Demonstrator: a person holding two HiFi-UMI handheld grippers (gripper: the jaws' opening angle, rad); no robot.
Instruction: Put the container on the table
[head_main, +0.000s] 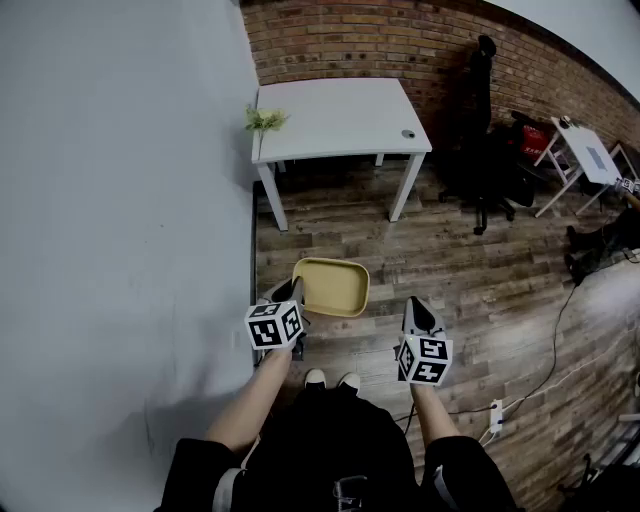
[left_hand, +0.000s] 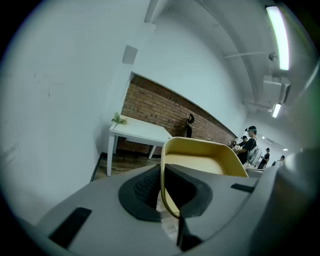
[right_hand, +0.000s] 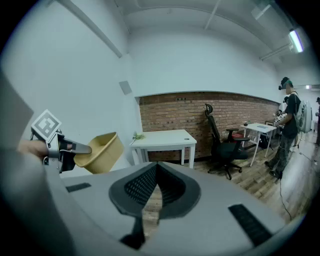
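Note:
A tan plastic container (head_main: 332, 287) hangs in the air above the wooden floor, held by its near rim. My left gripper (head_main: 296, 290) is shut on that rim; in the left gripper view the rim (left_hand: 162, 190) runs between the black pads. In the right gripper view the container (right_hand: 100, 152) shows at the left, carried by the left gripper (right_hand: 70, 148). My right gripper (head_main: 420, 312) is to the right of the container, shut on nothing. The white table (head_main: 335, 120) stands ahead against the brick wall, also seen as the table (left_hand: 137, 132) and the table (right_hand: 165, 140).
A small green plant (head_main: 264, 120) sits on the table's left edge and a small round object (head_main: 407, 134) near its right front corner. A black office chair (head_main: 485, 150) stands right of it. A white wall (head_main: 120, 200) runs along the left. A person (right_hand: 289, 120) stands far right.

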